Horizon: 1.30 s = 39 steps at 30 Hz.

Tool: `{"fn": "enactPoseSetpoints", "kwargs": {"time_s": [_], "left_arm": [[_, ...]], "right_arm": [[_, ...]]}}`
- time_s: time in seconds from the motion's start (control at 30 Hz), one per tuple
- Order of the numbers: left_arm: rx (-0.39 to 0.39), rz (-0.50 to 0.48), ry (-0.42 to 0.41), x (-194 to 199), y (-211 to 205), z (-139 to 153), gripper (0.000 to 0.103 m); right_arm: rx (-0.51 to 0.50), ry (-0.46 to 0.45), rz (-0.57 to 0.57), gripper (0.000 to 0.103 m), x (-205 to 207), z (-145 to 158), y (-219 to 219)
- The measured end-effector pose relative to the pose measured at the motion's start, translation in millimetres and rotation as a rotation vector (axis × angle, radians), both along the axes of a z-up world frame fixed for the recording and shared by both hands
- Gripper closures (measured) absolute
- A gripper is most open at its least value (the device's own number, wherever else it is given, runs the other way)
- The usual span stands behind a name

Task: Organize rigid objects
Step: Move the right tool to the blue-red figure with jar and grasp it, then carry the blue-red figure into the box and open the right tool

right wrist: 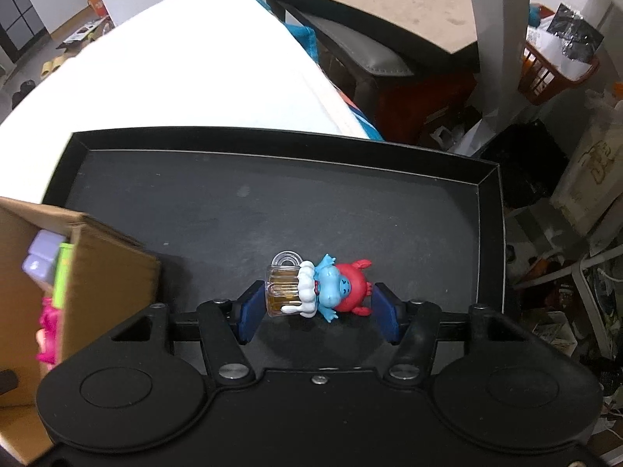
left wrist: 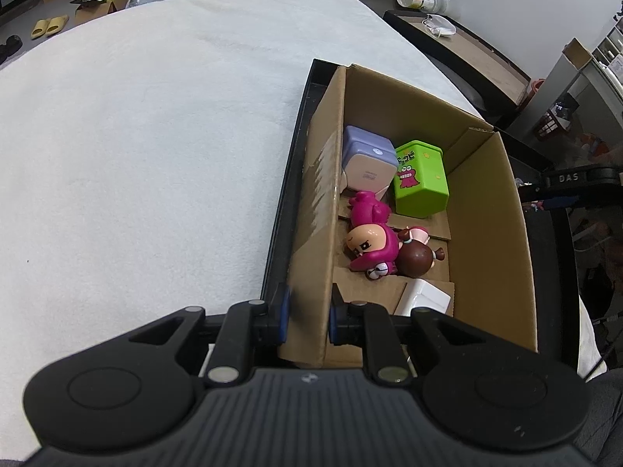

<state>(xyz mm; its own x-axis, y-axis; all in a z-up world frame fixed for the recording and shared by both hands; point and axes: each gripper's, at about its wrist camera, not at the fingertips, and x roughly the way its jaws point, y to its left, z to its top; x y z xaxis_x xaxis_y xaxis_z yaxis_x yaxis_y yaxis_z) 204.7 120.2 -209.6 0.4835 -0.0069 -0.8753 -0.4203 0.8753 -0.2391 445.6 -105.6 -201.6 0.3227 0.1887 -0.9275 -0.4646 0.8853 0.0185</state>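
Right wrist view puts your right gripper (right wrist: 317, 307) low over the flat black tray (right wrist: 272, 194), its blue pads (right wrist: 251, 307) set either side of the small blue-and-red figurine holding a clear beer mug (right wrist: 317, 292). The toy lies on its side across the gap, mug end toward the left pad and red end toward the right one. The left pad looks to be touching the mug; at the right pad I cannot tell whether a sliver of space remains, so call it half-closed around the toy, not yet a sure pinch. Lying lengthwise between the pads, it offers you its two ends, which probably suits a grip better than its rounded middle.

Your left gripper (left wrist: 307, 321) has its fingers pressed onto the near wall of the brown cardboard box (left wrist: 486, 202), one pad outside and one inside. That hold likely steadies the box for the drop. Inside it already lie a lilac plastic case (left wrist: 366, 159), a green lidded tub with a cartoon face (left wrist: 418, 179), a pink hooded doll (left wrist: 370, 241) and a brown-haired doll (left wrist: 418, 257). The box stands on the tray, just left of the figurine.
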Motion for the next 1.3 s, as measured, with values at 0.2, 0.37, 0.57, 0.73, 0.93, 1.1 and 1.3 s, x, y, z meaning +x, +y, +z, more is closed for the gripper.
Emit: {"fn": "enactPoseSetpoints", "kwargs": {"time_s": [0.2, 0.37, 0.57, 0.73, 0.93, 1.1, 1.3], "left_arm": [[-0.009, -0.003, -0.004, -1, 1, 1, 0.085], [-0.02, -0.004, -0.006, -2, 2, 2, 0.084], [-0.042, 0.006, -0.035, -7, 5, 7, 0.084], [-0.038, -0.002, -0.056, -12, 4, 11, 0.084], [-0.048, -0.001, -0.072, -15, 5, 12, 0.086], [-0.056, -0.005, -0.08, -17, 7, 12, 0.086], [-0.062, -0.007, -0.086, -18, 8, 12, 0.086]], "right_arm": [[0.025, -0.011, 0.003, 0.046, -16, 21, 5], [0.052, -0.025, 0.02, 0.046, -31, 40, 14], [0.075, -0.05, 0.056, 0.046, -49, 59, 29], [0.088, -0.058, 0.083, 0.046, -62, 70, 42], [0.076, -0.068, 0.13, 0.046, -76, 78, 59], [0.062, -0.071, 0.16, 0.046, -85, 80, 72], [0.041, -0.07, 0.198, 0.046, -94, 79, 91]]}}
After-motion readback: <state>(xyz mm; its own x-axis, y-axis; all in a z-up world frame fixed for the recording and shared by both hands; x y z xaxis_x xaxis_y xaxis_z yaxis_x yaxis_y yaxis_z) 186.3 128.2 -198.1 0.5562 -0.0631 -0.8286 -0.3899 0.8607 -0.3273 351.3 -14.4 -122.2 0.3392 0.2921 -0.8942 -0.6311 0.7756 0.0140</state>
